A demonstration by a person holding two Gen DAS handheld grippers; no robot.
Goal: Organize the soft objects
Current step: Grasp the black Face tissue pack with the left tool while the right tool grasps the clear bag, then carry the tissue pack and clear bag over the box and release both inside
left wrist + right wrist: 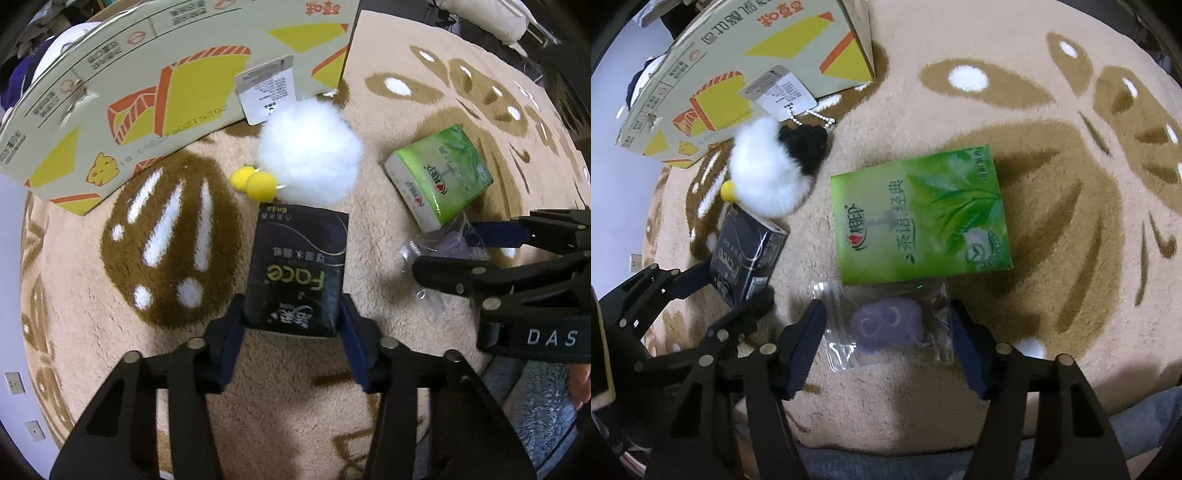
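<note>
The left gripper [291, 325] is clamped on the near end of a black tissue pack [297, 273], one finger pad on each long side. Its far edge touches a white fluffy toy [308, 153] with yellow feet [255, 181], so there is no spare room ahead. Gold letters on the pack read "Face", upside down in the left wrist view.

The right gripper [888, 332] has its fingers spread on either side of a clear bag [886, 325] holding a small purple toy [886, 325]; whether the pads touch the plastic cannot be told. The bag's far edge meets a green tissue pack [919, 218] printed with leaves and Chinese characters.

A cardboard box [147, 99] with yellow and orange shapes stands at the far left, close behind the fluffy toy, whose paper tag [267, 92] leans against it. To the right of the green pack, the tan and brown carpet [1071, 184] lies open.
</note>
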